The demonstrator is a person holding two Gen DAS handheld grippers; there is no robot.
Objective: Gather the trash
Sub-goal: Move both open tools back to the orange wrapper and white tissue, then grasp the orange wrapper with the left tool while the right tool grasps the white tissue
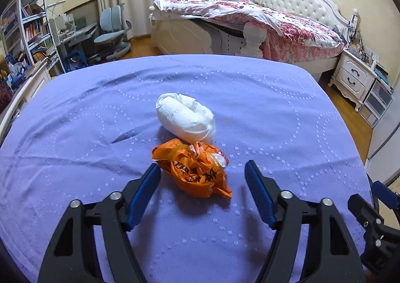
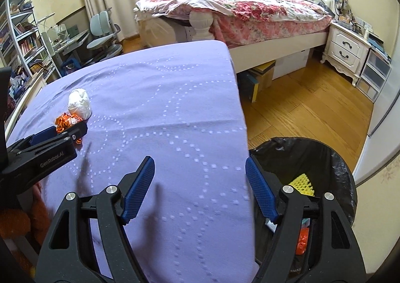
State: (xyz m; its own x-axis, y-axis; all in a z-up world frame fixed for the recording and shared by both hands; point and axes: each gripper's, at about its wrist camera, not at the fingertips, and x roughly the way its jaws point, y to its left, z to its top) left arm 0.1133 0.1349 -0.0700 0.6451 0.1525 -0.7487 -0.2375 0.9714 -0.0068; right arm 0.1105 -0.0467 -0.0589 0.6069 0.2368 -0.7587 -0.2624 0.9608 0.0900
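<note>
A crumpled orange plastic bag (image 1: 195, 170) lies on the purple cloth (image 1: 75, 133), and a white paper wad (image 1: 186, 118) lies just beyond it. My left gripper (image 1: 202, 170) is open, with its blue fingers on either side of the orange bag, not closed on it. The right wrist view shows the bag (image 2: 65, 120) and wad (image 2: 79, 103) at far left, behind the left gripper. My right gripper (image 2: 200, 170) is open and empty over the cloth's right edge, beside a bin with a black liner (image 2: 312, 158) holding yellow and orange trash.
A bed with a pink floral quilt (image 1: 275, 20) stands behind. A white nightstand (image 2: 346, 47) and drawers are at right, a desk, chair (image 1: 112, 30) and bookshelf at left. Boxes (image 2: 262, 75) sit under the bed on the wooden floor.
</note>
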